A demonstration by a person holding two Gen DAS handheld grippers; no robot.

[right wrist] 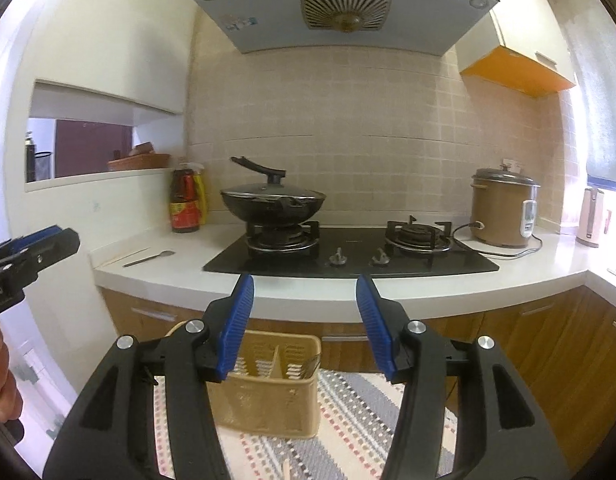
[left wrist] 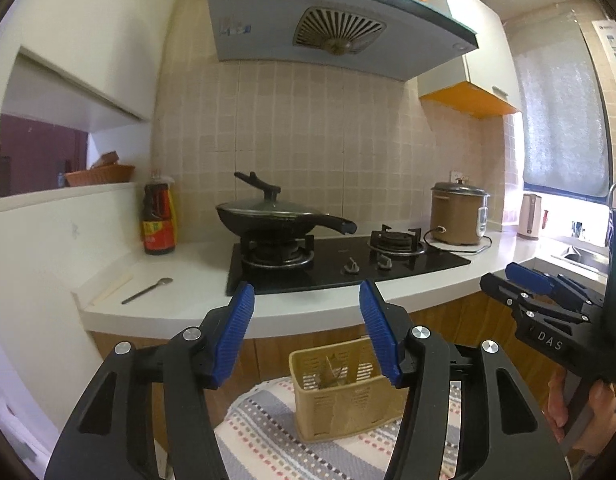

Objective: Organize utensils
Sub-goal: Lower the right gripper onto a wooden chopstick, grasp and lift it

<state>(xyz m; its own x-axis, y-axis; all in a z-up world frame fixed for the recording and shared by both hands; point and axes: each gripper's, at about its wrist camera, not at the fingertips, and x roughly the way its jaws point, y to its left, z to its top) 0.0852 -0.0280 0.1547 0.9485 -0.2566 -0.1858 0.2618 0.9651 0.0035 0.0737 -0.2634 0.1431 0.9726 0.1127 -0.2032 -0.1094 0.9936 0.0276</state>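
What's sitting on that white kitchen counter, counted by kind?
Sauce bottles: 2
Spoon: 1
Chopsticks, pair: 1
Lidded wok on the hob: 1
Rice cooker: 1
Pale kettle: 1
Total: 7

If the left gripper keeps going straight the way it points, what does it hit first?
Probably the white counter's front edge, just before the black stove. The open left gripper holds nothing; depth is hard to judge.
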